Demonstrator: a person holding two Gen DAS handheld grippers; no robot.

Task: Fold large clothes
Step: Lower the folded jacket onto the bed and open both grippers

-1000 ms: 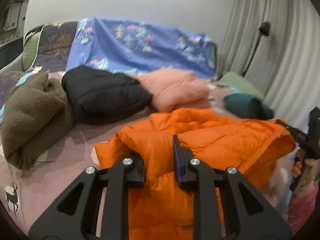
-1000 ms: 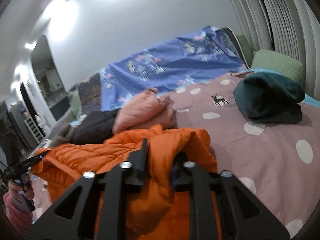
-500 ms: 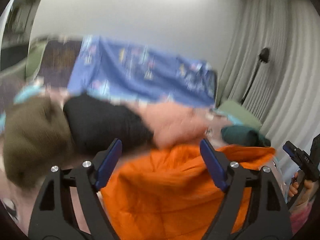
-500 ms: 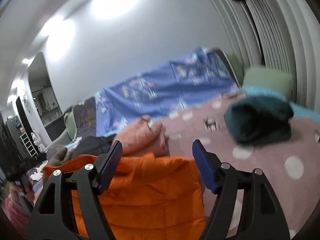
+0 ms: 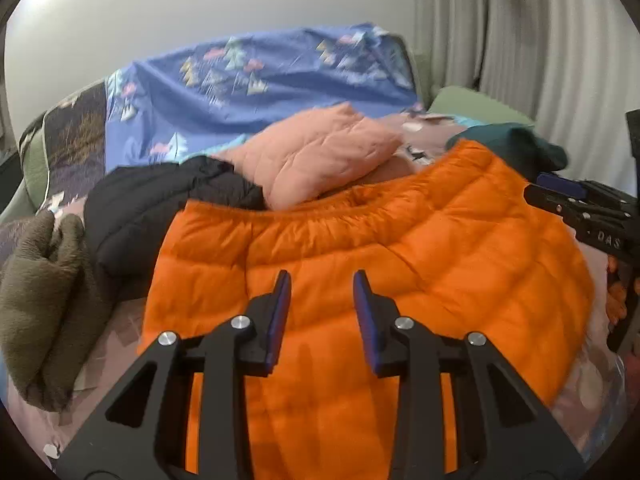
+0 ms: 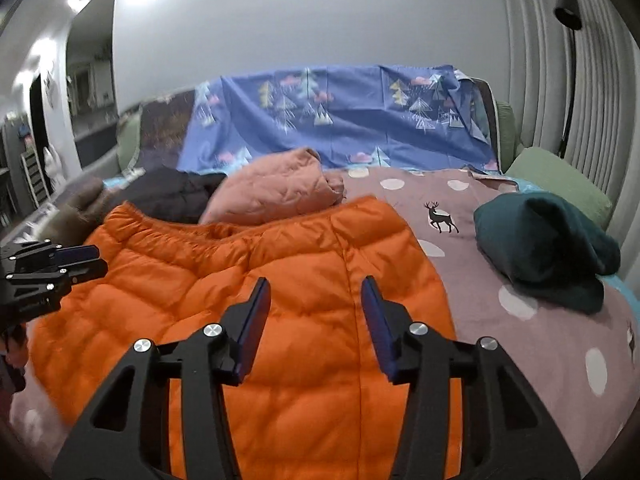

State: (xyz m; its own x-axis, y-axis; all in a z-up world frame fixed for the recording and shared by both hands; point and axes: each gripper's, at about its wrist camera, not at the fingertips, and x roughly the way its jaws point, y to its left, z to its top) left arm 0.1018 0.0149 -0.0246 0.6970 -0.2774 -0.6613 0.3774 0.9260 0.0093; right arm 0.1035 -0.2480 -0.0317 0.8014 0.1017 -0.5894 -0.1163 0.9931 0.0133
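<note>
I see the bed with the orange puffer jacket spread on its near half. My left hand-held gripper and right hand-held gripper hover over it, jaws wide, empty. Its slick padding may spring apart.

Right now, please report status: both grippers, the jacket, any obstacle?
Left gripper open, right gripper open. Orange jacket flat on bed, unheld. Pink jacket touches far edge.

Ahead of the fingers, a plain grey wall; right, pleated curtains behind a black floor lamp.
</note>
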